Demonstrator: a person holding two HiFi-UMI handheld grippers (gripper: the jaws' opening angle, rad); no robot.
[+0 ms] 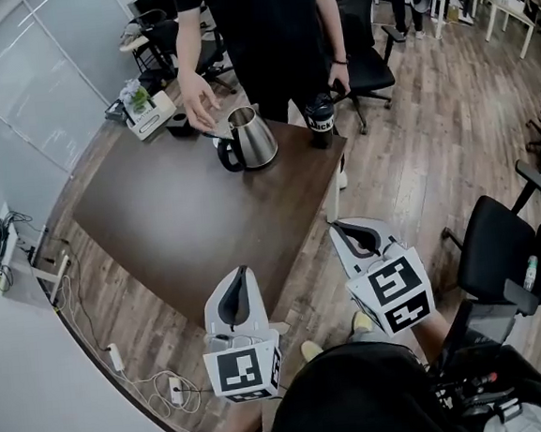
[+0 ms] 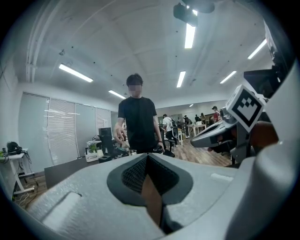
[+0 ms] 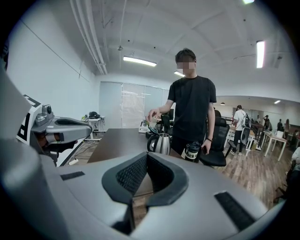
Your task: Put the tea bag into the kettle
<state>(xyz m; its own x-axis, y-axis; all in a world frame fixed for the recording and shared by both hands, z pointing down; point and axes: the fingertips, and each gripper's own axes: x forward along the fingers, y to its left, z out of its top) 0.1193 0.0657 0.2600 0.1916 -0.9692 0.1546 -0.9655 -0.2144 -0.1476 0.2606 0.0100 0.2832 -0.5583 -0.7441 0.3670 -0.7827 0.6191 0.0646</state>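
Observation:
A steel kettle [image 1: 248, 139] [image 3: 161, 143] with a black handle stands at the far side of the dark brown table [image 1: 177, 218]. A person in black stands behind it, one hand [image 1: 199, 104] just over its open top. I cannot make out a tea bag in any view. My left gripper [image 1: 241, 273] [image 2: 147, 161] is shut and empty, over the table's near edge. The right gripper [image 1: 340, 226] [image 3: 146, 164] is also shut and empty, hanging off the table's near right corner. Both are far from the kettle.
A black tumbler [image 1: 320, 121] [image 3: 191, 151] stands at the far right corner by the person's other hand. A white box with a plant [image 1: 146, 110] and a small black object [image 1: 180, 126] sit at the back left. Office chairs [image 1: 499, 247] stand to the right; cables [image 1: 163, 384] lie on the floor left.

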